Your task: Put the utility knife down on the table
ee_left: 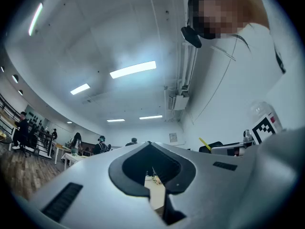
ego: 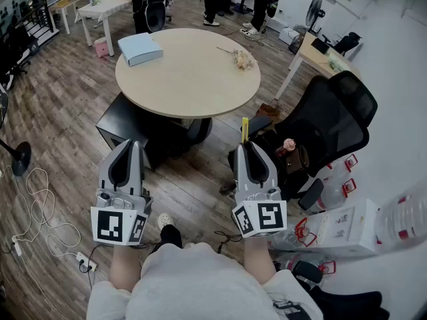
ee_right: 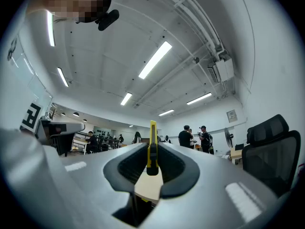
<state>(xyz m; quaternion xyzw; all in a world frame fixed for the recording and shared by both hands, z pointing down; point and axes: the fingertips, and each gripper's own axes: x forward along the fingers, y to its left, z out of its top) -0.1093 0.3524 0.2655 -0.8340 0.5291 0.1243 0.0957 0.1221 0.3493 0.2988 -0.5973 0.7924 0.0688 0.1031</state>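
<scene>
Closest to the head camera, two forearms [ego: 124, 272] reach forward from the person's chest, side by side and roughly parallel. The hands themselves are hidden under the gripper bodies. Both grippers are held level over the wooden floor [ego: 60, 112], pointing away from the person.

On the person's left, the left gripper [ego: 135, 143] has its jaws pressed together with nothing between them. In its own view only a sliver of the pale desktop shows through the hollow between the pads.

Beside it, the right gripper [ego: 248, 144] has its jaws pinched on the utility knife [ego: 245, 129]. The knife's long axis runs in line with the jaws. Its yellow front end sticks out past the jaw tips and points ahead toward the near edge of the desk [ego: 173, 85]. The right gripper view shows it edge-on, a thin yellow bar with a dark slider, upright between the pads. Its rear part is buried in the jaws, and whether a blade is out cannot be told. The knife is in the air, short of the desk and not touching it.

Just right of that gripper stands a black office chair [ego: 330, 122].

Farther off, the round desk carries a pale blue box [ego: 139, 49] near its far left and a small crumpled item [ego: 242, 60] toward its right, too small to identify.
</scene>
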